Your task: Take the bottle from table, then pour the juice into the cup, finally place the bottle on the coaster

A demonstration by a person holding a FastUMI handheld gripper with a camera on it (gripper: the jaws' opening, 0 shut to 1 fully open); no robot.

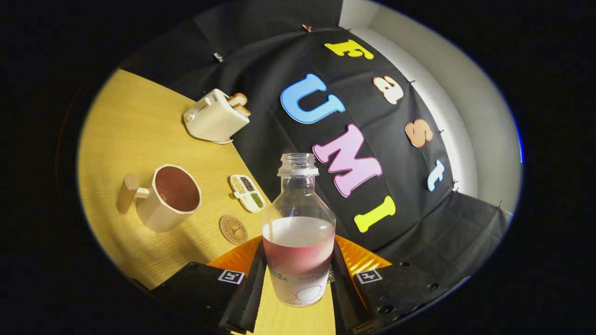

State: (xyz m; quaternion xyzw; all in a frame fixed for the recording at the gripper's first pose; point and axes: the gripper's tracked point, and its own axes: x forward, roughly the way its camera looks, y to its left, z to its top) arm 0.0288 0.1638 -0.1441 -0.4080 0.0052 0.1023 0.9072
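A clear plastic bottle (298,232) with no cap, part full of red juice, stands between my two black fingers (253,288), and my gripper (298,291) is shut on its lower body. The whole scene looks tilted, and the bottle is held above the table. A cream cup (170,197) with a wooden handle lies beyond the fingers to the left, dark red liquid showing inside it. The small round brown coaster (233,229) sits on the table between the cup and the bottle, just ahead of the left finger.
The wooden table (135,125) stretches left and away. A cream toaster (215,116) with bread slices stands at its far side. A small white divided dish (247,192) with seeds lies beside the coaster. An orange surface (358,258) shows behind the bottle.
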